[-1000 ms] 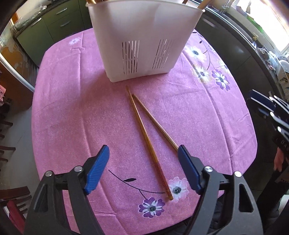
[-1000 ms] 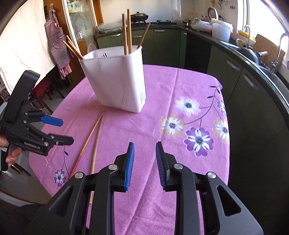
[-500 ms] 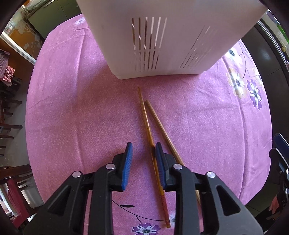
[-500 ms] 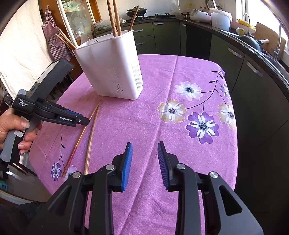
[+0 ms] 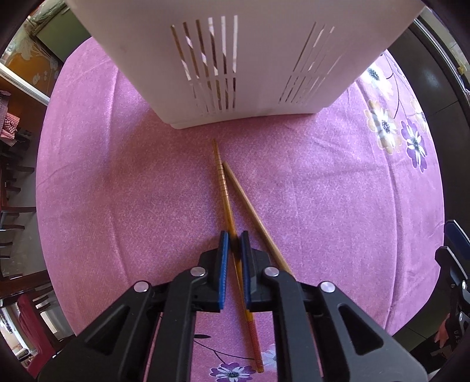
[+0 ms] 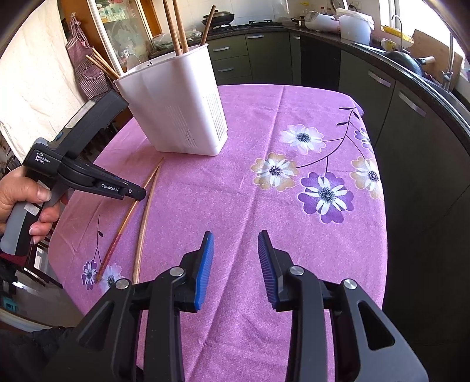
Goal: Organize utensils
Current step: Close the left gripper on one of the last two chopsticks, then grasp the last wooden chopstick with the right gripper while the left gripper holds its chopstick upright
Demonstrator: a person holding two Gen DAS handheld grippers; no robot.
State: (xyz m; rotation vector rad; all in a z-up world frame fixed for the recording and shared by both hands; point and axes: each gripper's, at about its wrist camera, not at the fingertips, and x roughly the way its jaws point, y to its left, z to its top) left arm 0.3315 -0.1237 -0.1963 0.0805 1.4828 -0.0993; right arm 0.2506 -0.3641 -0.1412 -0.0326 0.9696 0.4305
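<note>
On the left we have our left gripper [image 5: 233, 249] pinching the darker, ringed chopstick [image 5: 223, 188] near its middle, blue pads [image 5: 223, 264] closed against either side of it. From the right wrist view that gripper [image 6: 138, 194] sits low over the pink flowered cloth of the bench [image 6: 264, 205]; whether the stick is lifted clear of the cloth there we cannot quite tell. Its thin tip points toward the white slotted utensil holder [image 5: 241, 58], stopping just short of the holder's base. Just to the right lies the paler chopstick [image 5: 252, 214], flat on the cloth, its tip touching the ringed one so the two make a narrow V. In the right wrist view the holder [image 6: 176, 108] stands upright near the bench's far left part with several chopsticks [image 6: 176, 26] already poking out of it. Farther right, our right gripper [image 6: 235, 264] hangs over bare cloth, its fingers spread and holding nothing, well apart from both sticks.
</note>
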